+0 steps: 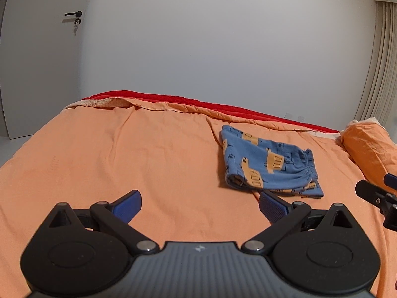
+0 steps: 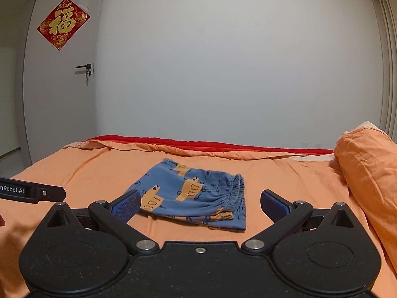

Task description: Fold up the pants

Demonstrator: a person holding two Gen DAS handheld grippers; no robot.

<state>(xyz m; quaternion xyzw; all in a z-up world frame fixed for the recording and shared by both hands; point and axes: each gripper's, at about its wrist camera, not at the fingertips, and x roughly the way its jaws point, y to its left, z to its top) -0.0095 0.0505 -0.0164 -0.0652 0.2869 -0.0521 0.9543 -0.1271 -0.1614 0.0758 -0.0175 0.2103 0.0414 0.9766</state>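
The pants [image 2: 191, 193] are lying folded into a compact blue bundle, printed with orange vehicles, on the orange bed cover [image 2: 99, 171], their gathered waistband turned toward the right. They are sitting toward the middle of the bed, with bare cover all around them and nothing resting on top. The right claw [image 2: 201, 204] is hovering just near of the bundle with its blue pads spread wide, gripping nothing. The left claw [image 1: 199, 206] is hanging to the left of it, equally wide open and empty, its right pad [image 1: 271, 207] showing just near of the bundle's near corner; I cannot tell whether it is touching the cloth. An orange pillow [image 2: 367, 166] is lying at the right end of the bed, apart from the pants. A red blanket edge [image 2: 198, 145] is running along the far side. Beyond it a pale wall is standing, and at far left a door [image 2: 62, 87] carrying a red diamond decoration [image 2: 63, 23].
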